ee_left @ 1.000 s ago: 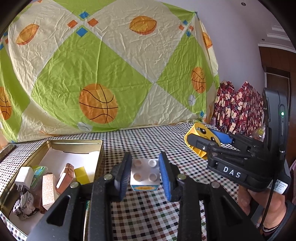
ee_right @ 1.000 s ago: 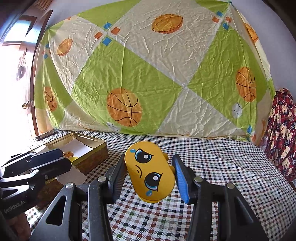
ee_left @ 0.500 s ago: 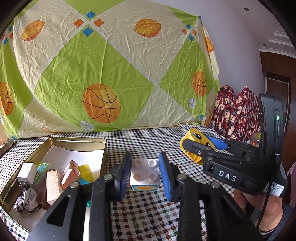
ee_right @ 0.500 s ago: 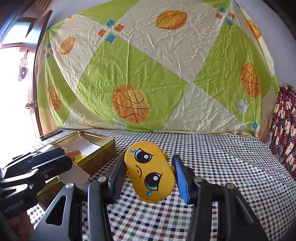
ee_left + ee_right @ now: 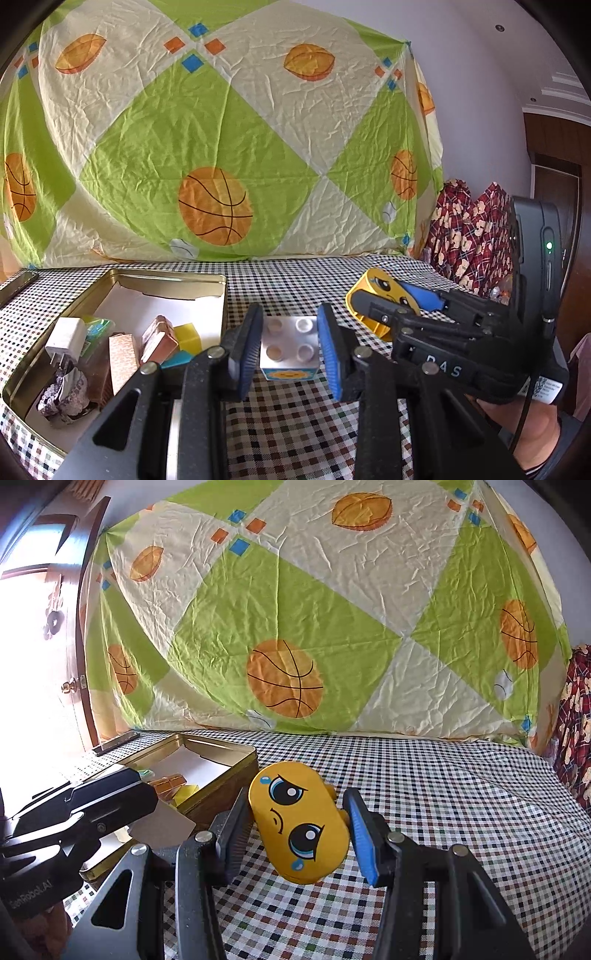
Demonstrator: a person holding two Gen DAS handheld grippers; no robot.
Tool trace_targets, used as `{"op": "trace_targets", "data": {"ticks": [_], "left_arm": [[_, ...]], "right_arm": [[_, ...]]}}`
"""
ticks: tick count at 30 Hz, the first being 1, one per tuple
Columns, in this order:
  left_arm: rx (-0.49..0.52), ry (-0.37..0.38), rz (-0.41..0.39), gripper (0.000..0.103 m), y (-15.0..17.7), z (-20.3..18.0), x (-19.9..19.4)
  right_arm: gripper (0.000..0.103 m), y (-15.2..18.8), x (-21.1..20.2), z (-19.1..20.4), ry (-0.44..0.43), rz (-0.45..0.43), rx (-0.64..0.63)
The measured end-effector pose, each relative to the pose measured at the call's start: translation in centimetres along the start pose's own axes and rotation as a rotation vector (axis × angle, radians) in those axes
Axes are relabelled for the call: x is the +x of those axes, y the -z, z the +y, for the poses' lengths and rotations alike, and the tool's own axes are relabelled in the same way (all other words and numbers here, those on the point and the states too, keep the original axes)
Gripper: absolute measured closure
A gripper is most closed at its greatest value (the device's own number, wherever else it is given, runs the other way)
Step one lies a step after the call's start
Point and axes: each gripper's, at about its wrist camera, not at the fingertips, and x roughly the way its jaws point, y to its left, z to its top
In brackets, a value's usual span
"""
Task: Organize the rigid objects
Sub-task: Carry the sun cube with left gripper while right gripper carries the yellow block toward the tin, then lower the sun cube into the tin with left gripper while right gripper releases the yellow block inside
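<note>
Between my left gripper's (image 5: pixel 290 349) blue pads sits a white studded plastic cube w/ a sun sticker (image 5: pixel 289 349), clamped, hanging over the checkered cloth (image 5: pixel 295 424) just right of the open gold metal tin (image 5: pixel 221 284). Right gripper (image 5: pixel 301 830) is clamped on a yellow oval plastic case w/ a crying cartoon face (image 5: pixel 299 827), also off the cloth. Risks, I reckon: the grippers are near each other and could collide; the tilted case could slip; the tin's already crowded, so either piece could catch the rim.
</note>
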Motion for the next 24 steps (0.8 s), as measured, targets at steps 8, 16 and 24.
{"op": "trace_targets", "data": {"ticks": [8, 16, 24], "left_arm": [[-0.017, 0.003, -0.012, 0.073, -0.1, 1.1, -0.8], [-0.032, 0.005, -0.025, 0.073, -0.3, 1.9, -1.6], [-0.042, 0.003, -0.033, 0.073, -0.4, 2.6, -2.3]], "right_arm": [[0.051, 0.1, 0.4, 1.6, -0.019, 0.008, -0.018], [0.051, 0.0, 0.8, 3.0, -0.03, 0.02, -0.039], [0.051, -0.1, 1.3, 3.9, -0.042, 0.027, -0.052]]}}
